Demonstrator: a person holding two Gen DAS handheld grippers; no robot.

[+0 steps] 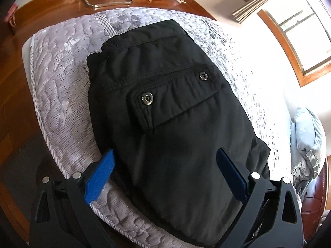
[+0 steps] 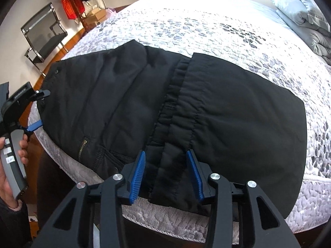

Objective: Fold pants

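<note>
Your black padded pants [image 2: 128,95] lie folded into a squat bundle on the grey-and-white quilted mattress [image 2: 206,22], close to its near edge. Seen from the right wrist, the bundle's long axis runs side to side across the bed, and an elastic-gathered band crosses it front to back, ending just ahead of your right gripper [image 2: 168,174].

That right gripper points steeply down with its blue pads partly apart. The end of the gathered strip sits between them, but neither pad appears to press on the cloth, so it holds nothing.

Your left gripper [image 1: 165,169] hangs over one end of the bundle, near the snap-button pocket flap [image 1: 165,101]. Its jaws stand wide, one pad over the mattress beside the cloth and one above it, gripping nothing.

The coming move turns on this: the pants stretch away along the bed between your two hands, so a further fold likely means carrying one short end across toward the other, and each gripper stands near one end.
</note>
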